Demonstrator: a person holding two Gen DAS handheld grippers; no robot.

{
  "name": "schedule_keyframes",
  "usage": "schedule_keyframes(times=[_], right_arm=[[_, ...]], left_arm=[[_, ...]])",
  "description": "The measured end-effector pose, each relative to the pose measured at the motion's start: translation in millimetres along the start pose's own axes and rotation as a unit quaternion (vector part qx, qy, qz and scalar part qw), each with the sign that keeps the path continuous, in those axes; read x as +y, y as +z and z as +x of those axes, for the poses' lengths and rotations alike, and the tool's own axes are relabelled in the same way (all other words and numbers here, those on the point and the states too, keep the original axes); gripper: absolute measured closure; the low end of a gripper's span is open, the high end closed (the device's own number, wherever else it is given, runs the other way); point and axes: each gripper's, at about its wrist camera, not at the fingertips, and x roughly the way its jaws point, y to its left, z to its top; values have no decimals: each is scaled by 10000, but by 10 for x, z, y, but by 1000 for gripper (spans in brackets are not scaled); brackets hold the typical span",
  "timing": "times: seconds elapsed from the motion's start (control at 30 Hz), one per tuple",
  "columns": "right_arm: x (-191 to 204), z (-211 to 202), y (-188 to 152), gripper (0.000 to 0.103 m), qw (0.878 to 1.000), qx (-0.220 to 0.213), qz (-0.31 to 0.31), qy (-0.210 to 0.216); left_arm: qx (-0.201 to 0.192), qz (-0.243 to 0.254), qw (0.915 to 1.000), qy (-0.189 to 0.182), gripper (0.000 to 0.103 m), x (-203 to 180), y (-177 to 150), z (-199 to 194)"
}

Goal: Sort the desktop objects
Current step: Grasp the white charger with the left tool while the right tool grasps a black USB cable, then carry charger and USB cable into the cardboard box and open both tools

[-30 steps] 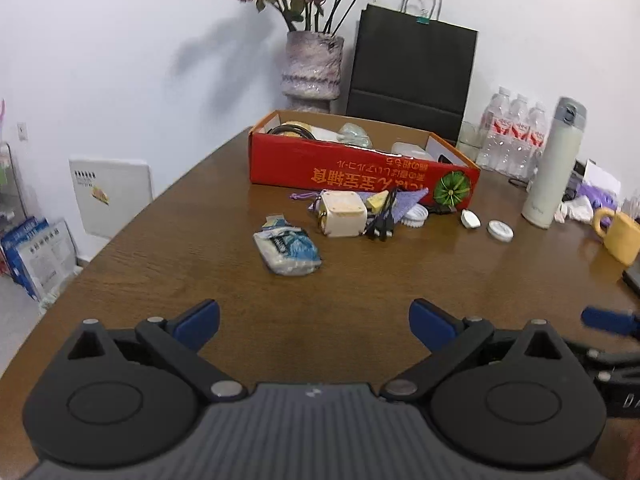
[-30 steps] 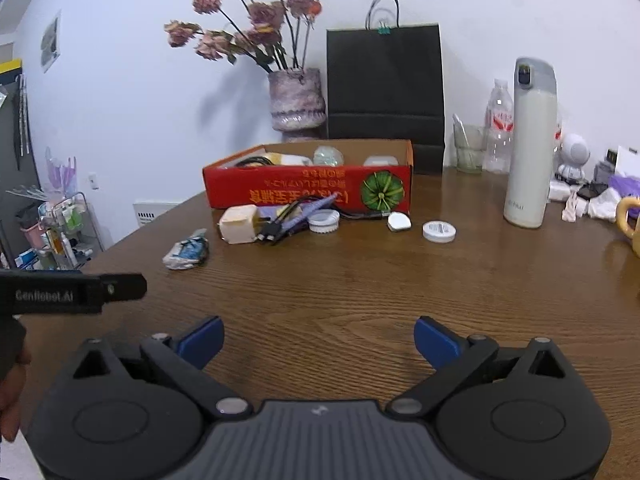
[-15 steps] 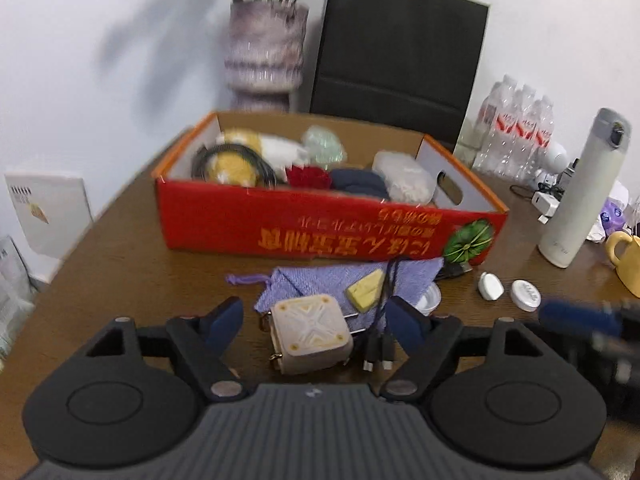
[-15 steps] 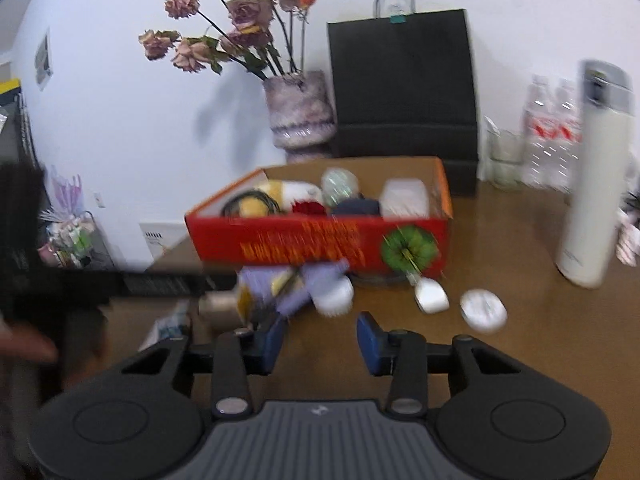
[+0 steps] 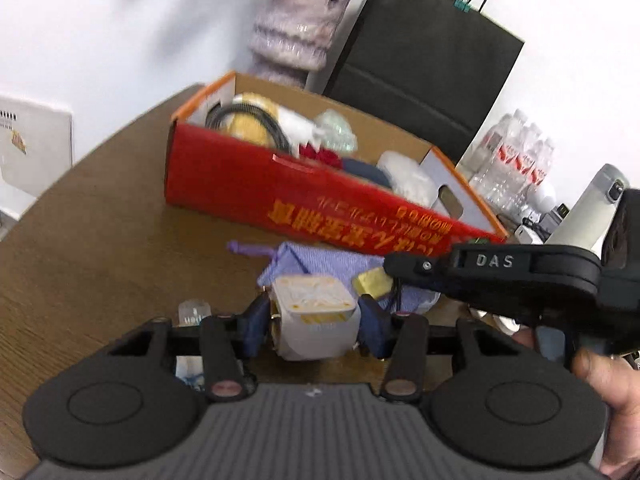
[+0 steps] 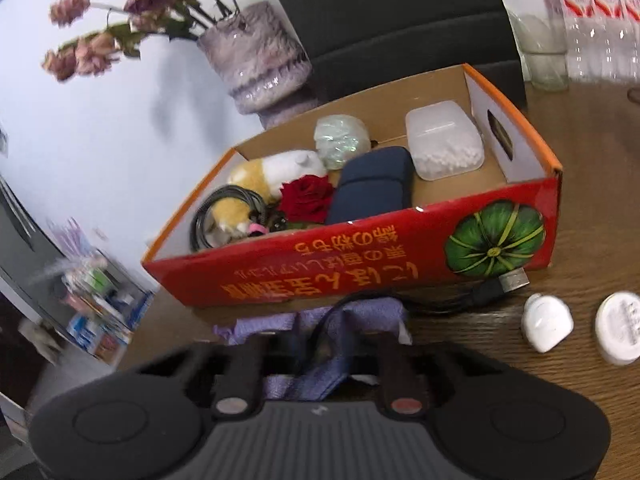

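In front of the red box [image 5: 320,196], a white cube [image 5: 314,320] is enclosed between the closing jaws of the left gripper [image 5: 314,326], while the purple cloth [image 6: 320,364] is pinched by the closing right gripper [image 6: 320,360].

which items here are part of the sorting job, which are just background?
Job:
- red box, already holding sorted items
- cream cube between the closing left gripper pads
- purple pouch at the closing right gripper
- black USB cable
- white earbud case
- white round lid

Background:
- vase
- black paper bag
- water bottles
- thermos
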Motion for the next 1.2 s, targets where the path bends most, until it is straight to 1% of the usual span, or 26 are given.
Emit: schedule_keyframes(times=[0.03,0.13,0.17,0.3,0.4,0.47,0.57,0.6,0.67,0.73,0.83,0.93,0.97,1.03,1.13,1.2], right_arm=[[-1,-32,-7,94,10000,-60,53,30],[29,-267,-24,97,9989,-433,55,145],[36,-366,-40,97,9983,-561,72,168],[85,-888,-143,99,9938,-1074,-168,227],[97,-1318,-241,99,9878,-1494,-334,272],[89,-1525,-288,99,9861,-1604,-385,220],[90,-1735,-346,99,9844,-1647,-593,156],[82,-1780,-363,99,9839,-1665,-629,152],[62,-1829,-380,99,9836,-1668,-674,144],[30,-1833,-360,99,9843,-1637,-652,136],[7,-1790,-181,99,9842,-1614,-719,85],[50,-1755,151,99,9794,-1757,-997,12],[67,-1726,272,99,9783,-1767,-1085,11],[91,-1626,524,99,9777,-1710,-1218,12],[138,-1289,951,99,9797,-1276,-1536,-144],[142,-995,1181,99,9799,-848,-1772,-334]], left_arm=[[-48,49,10000,28,54,-17,0,-25],[-189,230,9992,267,54,-87,-11,-83],[-265,260,9989,287,54,-106,-20,-129],[-454,201,9988,-21,54,-194,-43,-441],[-615,286,9976,-100,54,-303,-111,-698],[-682,245,9973,-116,54,-337,-163,-855],[-720,131,9969,-275,54,-356,-204,-1043],[-758,152,9966,-277,54,-369,-206,-1079],[-839,245,9960,-163,54,-422,-187,-1121],[-877,359,9954,-134,54,-476,-91,-1105],[-959,733,9923,-277,54,-606,220,-1018],[-1008,1113,9885,-160,54,-750,603,-834],[-1019,1142,9882,-108,54,-780,738,-754],[-972,1213,9877,-164,54,-828,1020,-559],[-805,1145,9900,-181,54,-854,1335,-207],[-697,1034,9919,-232,54,-845,1488,52]])
